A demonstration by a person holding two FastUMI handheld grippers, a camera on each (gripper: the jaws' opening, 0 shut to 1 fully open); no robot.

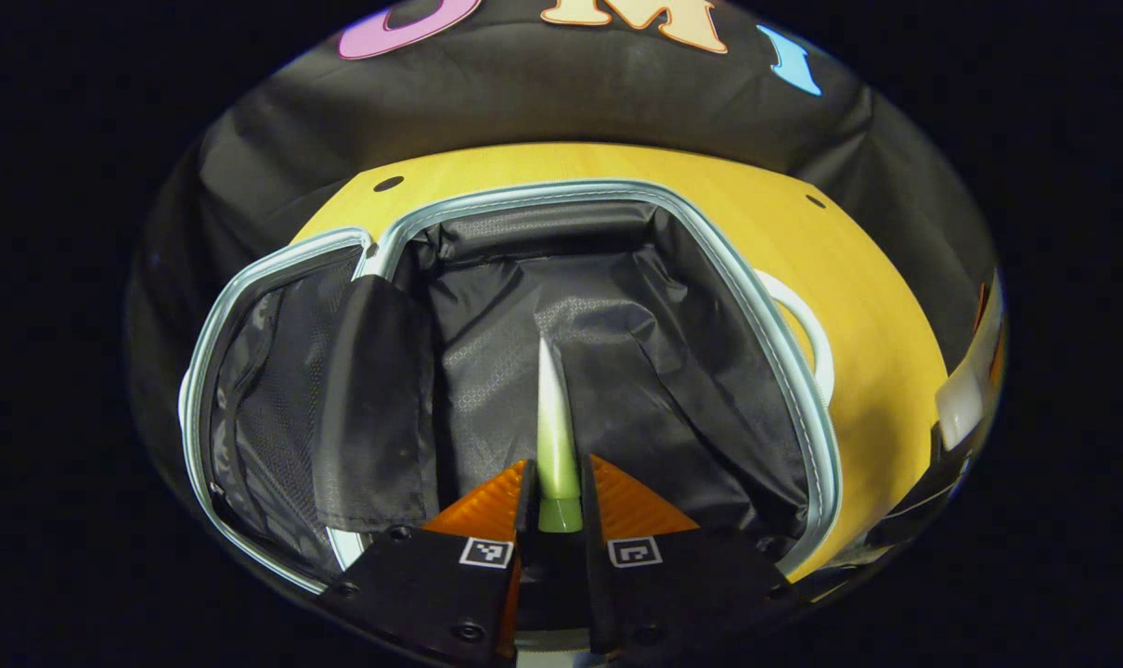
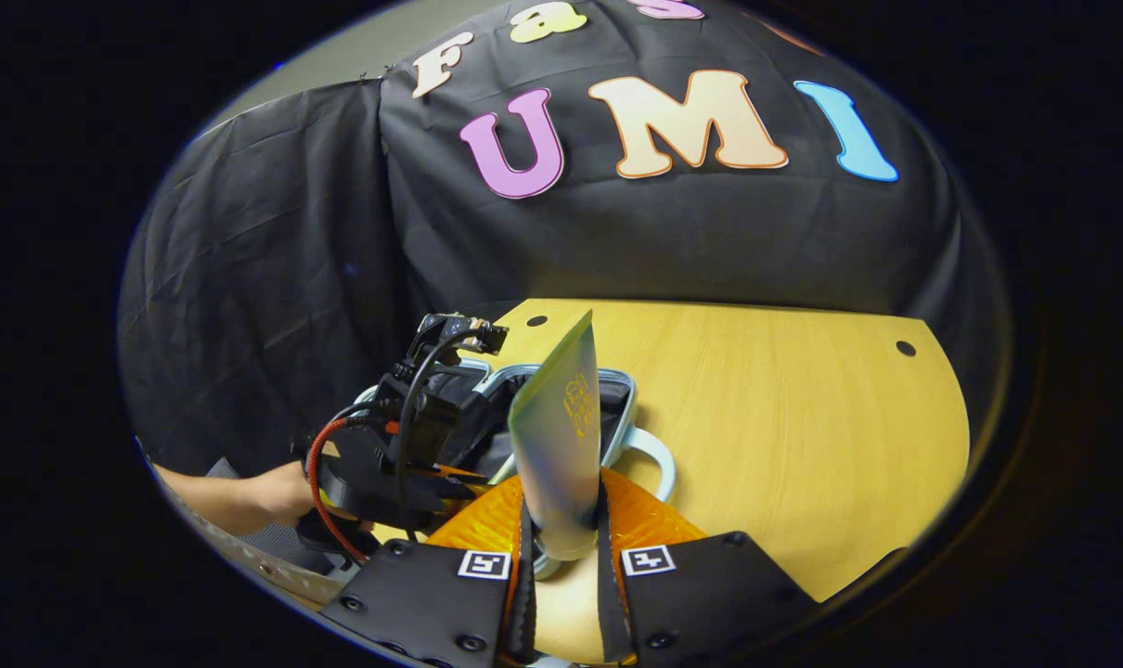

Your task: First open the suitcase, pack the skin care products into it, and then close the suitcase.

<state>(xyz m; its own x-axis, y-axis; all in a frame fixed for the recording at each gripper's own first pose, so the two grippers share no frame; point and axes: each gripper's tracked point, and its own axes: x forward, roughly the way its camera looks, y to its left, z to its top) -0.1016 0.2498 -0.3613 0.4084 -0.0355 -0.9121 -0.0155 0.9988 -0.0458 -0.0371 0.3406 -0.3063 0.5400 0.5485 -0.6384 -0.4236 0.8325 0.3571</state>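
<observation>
Currently the suitcase (image 1: 803, 408) lies open on the yellow table (image 1: 858, 306), its black lining filling the centre of the left gripper view.

Left gripper (image 1: 558, 496): clamped on a green-white tube (image 1: 554, 417), seen edge-on at centre, poised over the open compartment.

Right gripper (image 2: 561, 520): clamped on a second, grey-green tube (image 2: 561, 436), upright at lower centre of the right gripper view. The left gripper and the hand (image 2: 283, 496) holding it sit at lower left there, over the suitcase.

Judgement: packing is under way; neither tube is released yet.

Risks:
- Tubes are soft and tapered, so either may pivot or slip if the grip loosens early.
- Both grippers converge on one opening; collision is possible.
- A tube left across the zip rim would block closing.
</observation>
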